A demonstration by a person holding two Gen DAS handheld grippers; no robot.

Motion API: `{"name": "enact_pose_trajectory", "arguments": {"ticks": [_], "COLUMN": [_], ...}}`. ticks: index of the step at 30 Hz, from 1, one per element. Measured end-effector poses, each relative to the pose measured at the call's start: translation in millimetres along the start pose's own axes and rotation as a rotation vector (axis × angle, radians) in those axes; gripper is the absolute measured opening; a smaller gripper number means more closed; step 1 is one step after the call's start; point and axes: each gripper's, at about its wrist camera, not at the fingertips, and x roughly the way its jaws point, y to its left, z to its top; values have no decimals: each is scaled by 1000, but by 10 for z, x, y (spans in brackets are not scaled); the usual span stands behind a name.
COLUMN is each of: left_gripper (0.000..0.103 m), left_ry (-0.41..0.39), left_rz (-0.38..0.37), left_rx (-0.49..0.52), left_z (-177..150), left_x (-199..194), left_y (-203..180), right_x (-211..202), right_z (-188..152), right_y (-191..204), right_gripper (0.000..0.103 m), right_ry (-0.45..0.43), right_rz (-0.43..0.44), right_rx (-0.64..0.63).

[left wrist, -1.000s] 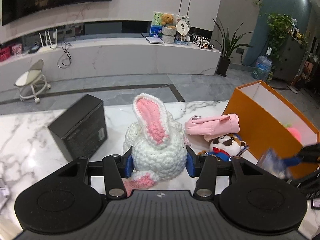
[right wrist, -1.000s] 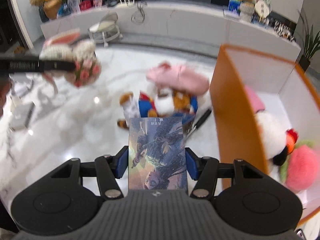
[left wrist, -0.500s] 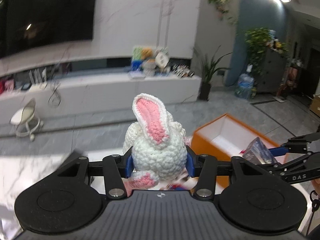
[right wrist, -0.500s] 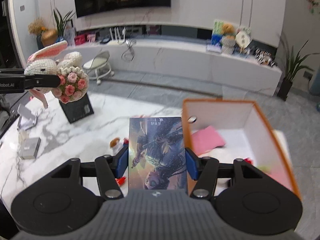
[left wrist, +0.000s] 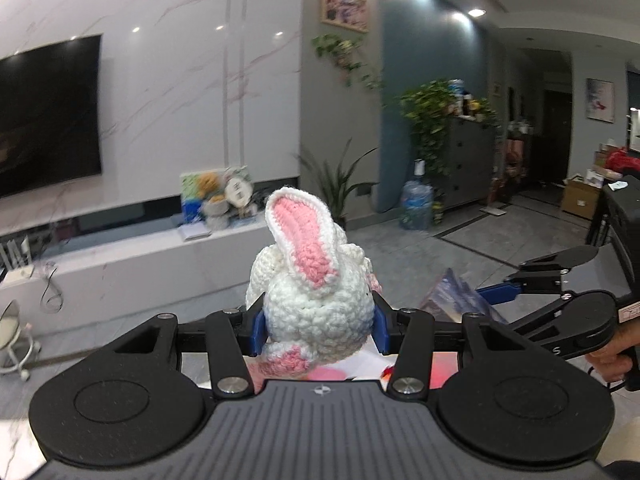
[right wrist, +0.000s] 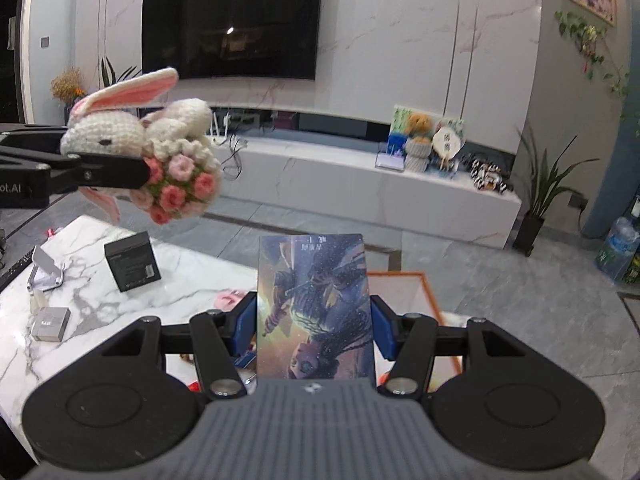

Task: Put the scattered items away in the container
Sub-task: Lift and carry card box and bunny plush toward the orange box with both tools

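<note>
Both grippers have risen since 1 second ago, table now far below. Left gripper (left wrist: 318,326) stays clamped on 1 white crocheted rabbit with pink ears (left wrist: 314,288) (it carries a pink knitted bouquet (right wrist: 180,184)), held in the air. Right gripper (right wrist: 314,326) stays clamped on 1 dark illustrated card box (right wrist: 316,308) over 1 orange open container (right wrist: 434,296). On the marble table (right wrist: 92,312): 1 black box (right wrist: 132,266), 1 small grey box (right wrist: 50,324).
</note>
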Motion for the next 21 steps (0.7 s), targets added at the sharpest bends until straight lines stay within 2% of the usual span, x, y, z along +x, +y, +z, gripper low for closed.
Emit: {"name": "enact_pose_trajectory", "arguments": {"ticks": [11, 16, 21], "left_gripper": [57, 56, 57], "left_ry": [-171, -171, -137], "left_rz": [-116, -137, -133], "left_rx": [62, 72, 65], "left_z": [374, 415, 314], "left_x": [-194, 43, 338], "left_y": [-567, -681, -653], "right_x": [-573, -598, -313], "right_z": [198, 300, 285], "right_y": [-302, -416, -569], "right_gripper": [61, 60, 61], "right_ry": [-129, -160, -132], "right_rz": [-28, -39, -48], "right_rx": [-23, -31, -9]}}
